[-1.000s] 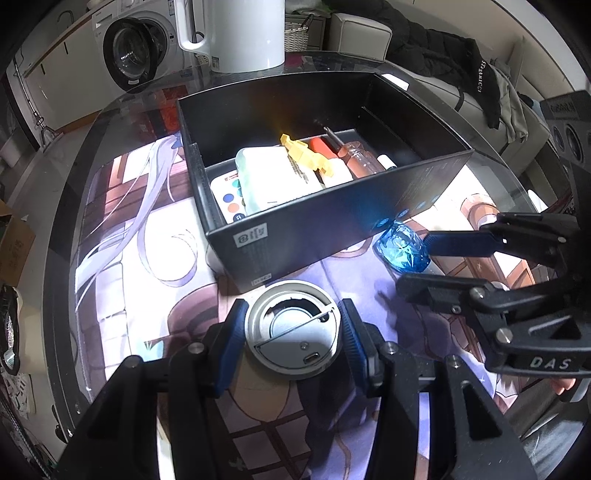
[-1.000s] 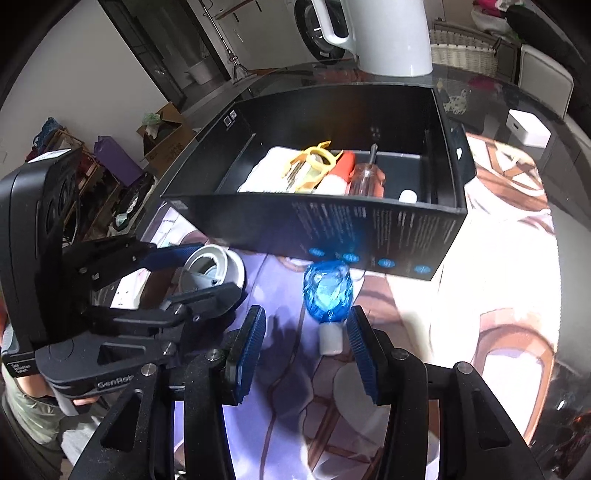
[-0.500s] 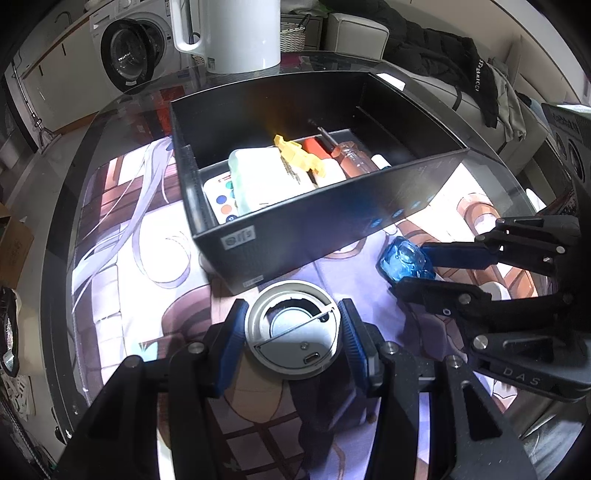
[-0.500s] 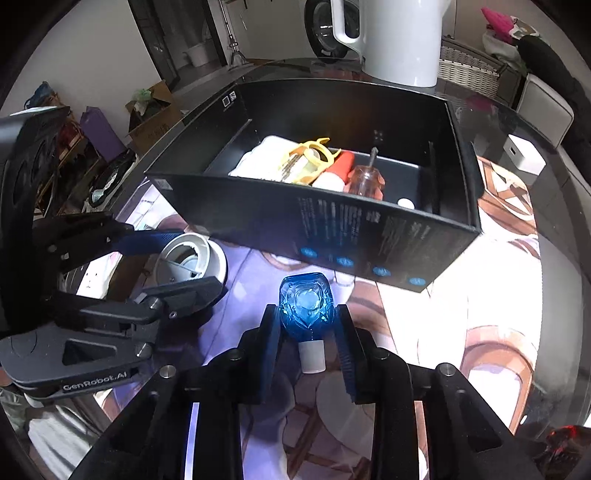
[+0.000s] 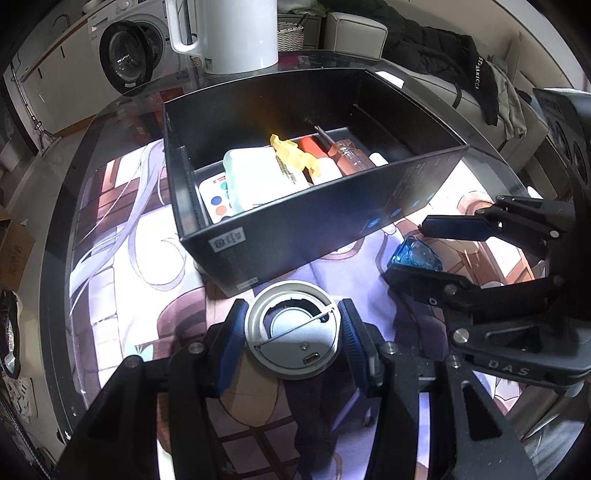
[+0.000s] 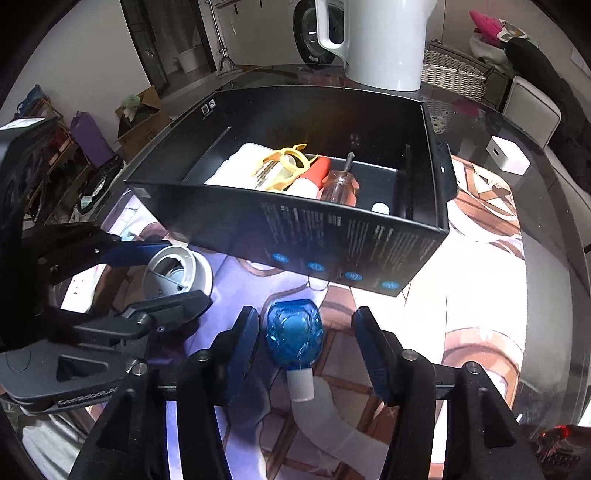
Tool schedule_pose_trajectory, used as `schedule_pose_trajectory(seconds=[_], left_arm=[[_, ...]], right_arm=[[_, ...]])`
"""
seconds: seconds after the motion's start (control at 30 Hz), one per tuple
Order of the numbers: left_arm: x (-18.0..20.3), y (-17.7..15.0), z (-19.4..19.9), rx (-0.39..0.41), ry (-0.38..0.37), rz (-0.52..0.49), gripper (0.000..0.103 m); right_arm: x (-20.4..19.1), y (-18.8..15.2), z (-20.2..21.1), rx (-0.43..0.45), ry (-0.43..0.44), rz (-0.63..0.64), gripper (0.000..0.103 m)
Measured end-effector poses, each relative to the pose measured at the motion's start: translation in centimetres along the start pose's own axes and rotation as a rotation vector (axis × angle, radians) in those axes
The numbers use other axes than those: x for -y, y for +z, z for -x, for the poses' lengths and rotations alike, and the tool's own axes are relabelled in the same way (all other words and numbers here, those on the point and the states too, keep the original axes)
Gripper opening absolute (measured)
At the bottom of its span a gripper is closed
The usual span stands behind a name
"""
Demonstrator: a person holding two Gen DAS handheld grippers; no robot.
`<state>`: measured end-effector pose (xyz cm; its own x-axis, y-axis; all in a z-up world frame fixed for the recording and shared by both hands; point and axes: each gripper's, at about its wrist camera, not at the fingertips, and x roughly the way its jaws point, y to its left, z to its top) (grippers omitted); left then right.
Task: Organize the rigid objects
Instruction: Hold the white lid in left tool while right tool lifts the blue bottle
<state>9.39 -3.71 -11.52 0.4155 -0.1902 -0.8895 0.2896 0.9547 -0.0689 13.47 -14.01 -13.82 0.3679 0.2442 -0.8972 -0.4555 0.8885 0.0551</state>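
My left gripper (image 5: 291,332) is shut on a round white-grey lid-like device (image 5: 293,334), just in front of the black box (image 5: 295,236); it also shows in the right wrist view (image 6: 173,271). My right gripper (image 6: 304,336) is open, its fingers on either side of a blue faceted glass bottle (image 6: 294,332) that lies on the mat. The bottle also shows in the left wrist view (image 5: 415,254). The box (image 6: 369,236) holds a white case, a yellow clip (image 6: 284,162), a red-capped tube and a clear-handled screwdriver (image 6: 340,181).
A white kettle (image 5: 225,33) stands behind the box. A small white cube (image 6: 508,153) lies at the far right on the glass table. A printed mat (image 5: 118,221) covers the table. A washing machine and a sofa with clothes stand beyond.
My right gripper had closed on the blue bottle half a second ago and has now opened wide; the bottle lies between its fingers. My left gripper still holds the round device.
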Motion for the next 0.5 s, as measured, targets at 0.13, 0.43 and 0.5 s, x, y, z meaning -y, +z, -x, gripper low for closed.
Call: schedule_pose_trajectory(seconds=[0.13, 0.43, 0.5], left_arm=[[0.0, 0.1, 0.0, -0.001, 0.002, -0.003, 0.048], [-0.3, 0.2, 0.7, 0.020, -0.032, 0.013, 0.049], [-0.6, 0.3, 1.1, 0.031, -0.039, 0.026, 0.049]], right_arm=[[-0.8, 0.0, 0.0, -0.011, -0.050, 0.053, 0.031], [-0.4, -0.8, 0.4, -0.028, -0.009, 0.034, 0.031], [-0.4, -0.8, 0.4, -0.027, -0.002, 0.026, 0.031]])
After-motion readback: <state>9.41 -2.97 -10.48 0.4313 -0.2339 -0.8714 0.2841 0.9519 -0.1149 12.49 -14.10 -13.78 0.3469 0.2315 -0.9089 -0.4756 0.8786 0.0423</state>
